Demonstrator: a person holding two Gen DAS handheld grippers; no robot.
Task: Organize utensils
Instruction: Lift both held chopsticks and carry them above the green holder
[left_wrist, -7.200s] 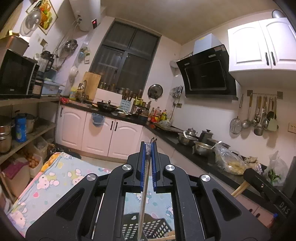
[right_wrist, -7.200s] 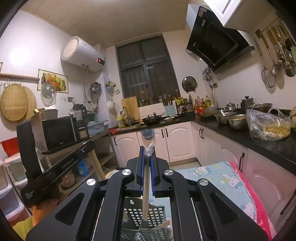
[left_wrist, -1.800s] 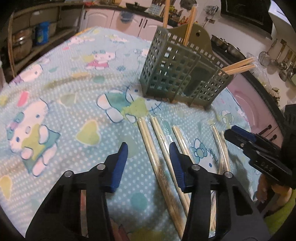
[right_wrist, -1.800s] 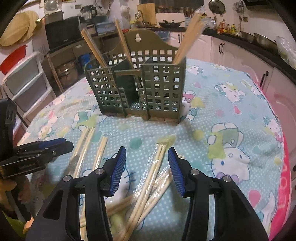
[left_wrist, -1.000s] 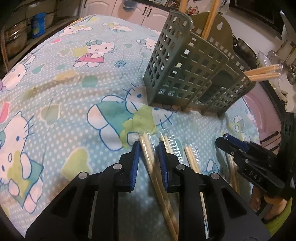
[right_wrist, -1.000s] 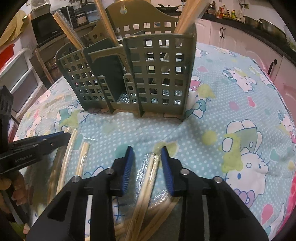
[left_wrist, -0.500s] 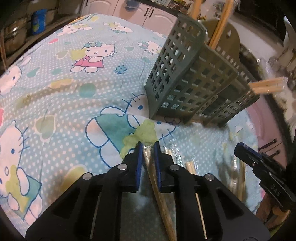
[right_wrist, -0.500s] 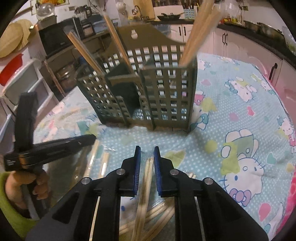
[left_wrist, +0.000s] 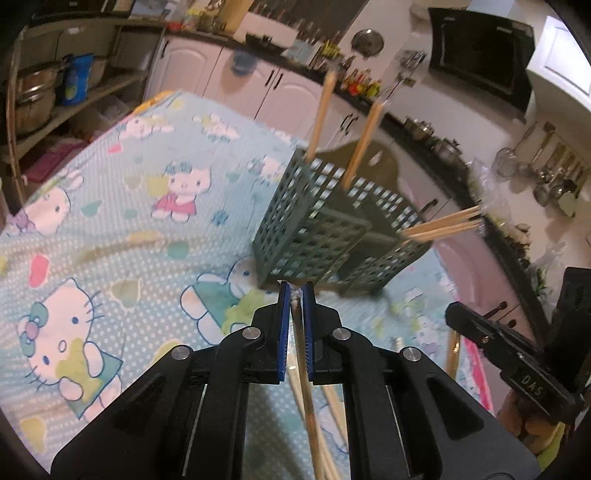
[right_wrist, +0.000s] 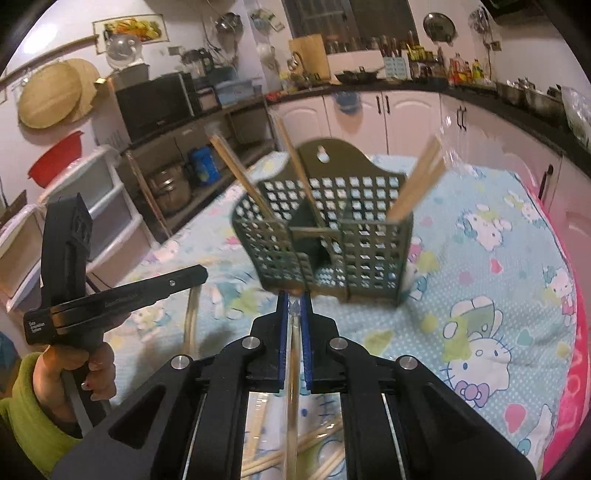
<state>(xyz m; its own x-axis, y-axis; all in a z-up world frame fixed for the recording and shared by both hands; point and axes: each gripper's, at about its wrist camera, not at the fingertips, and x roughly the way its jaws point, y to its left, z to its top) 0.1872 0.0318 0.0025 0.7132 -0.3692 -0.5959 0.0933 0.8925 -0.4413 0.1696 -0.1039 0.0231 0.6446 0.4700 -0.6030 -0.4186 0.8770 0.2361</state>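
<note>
A dark green lattice utensil holder (left_wrist: 332, 229) (right_wrist: 332, 236) stands on the Hello Kitty tablecloth (left_wrist: 110, 229) with several wrapped chopstick pairs leaning in its compartments. My left gripper (left_wrist: 294, 291) is shut on a wrapped chopstick pair (left_wrist: 304, 373), held above the cloth just in front of the holder. My right gripper (right_wrist: 293, 299) is shut on another wrapped chopstick pair (right_wrist: 291, 387), also raised in front of the holder. More wrapped chopsticks (right_wrist: 295, 454) lie on the cloth below the grippers.
The other gripper shows in each view: the right one at the right edge (left_wrist: 517, 362), the left one with the hand at the left (right_wrist: 92, 295). Kitchen cabinets (right_wrist: 388, 114), shelves (left_wrist: 55, 92) and a counter surround the table. The pink table edge (right_wrist: 576, 350) is at the right.
Both grippers closed on chopstick pairs lying on the cloth and have lifted them off it. The views tilted up and drew back from the cloth.
</note>
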